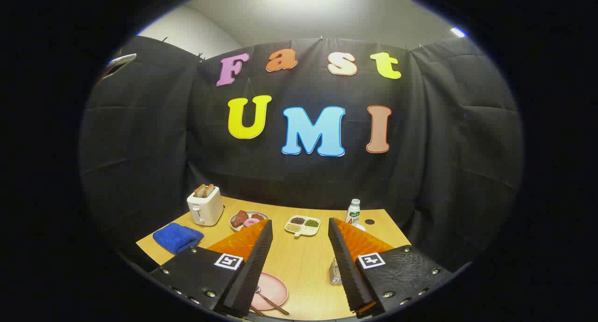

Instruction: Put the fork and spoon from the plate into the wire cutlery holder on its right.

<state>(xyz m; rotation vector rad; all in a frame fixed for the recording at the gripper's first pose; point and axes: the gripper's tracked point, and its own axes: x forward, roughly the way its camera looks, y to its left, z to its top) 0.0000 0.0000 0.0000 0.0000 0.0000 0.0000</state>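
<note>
A pink plate lies on the wooden table low down beside my left finger, partly hidden by it. A piece of cutlery with a dark handle rests on the plate; I cannot tell whether it is the fork or the spoon. The wire cutlery holder stands to the plate's right, half hidden behind my right finger. My gripper hovers well above the table, open, with nothing between its fingers.
A white toaster with bread stands at the far left, a folded blue cloth in front of it. A small plate of food, a divided dish of grains and a white bottle sit along the far edge.
</note>
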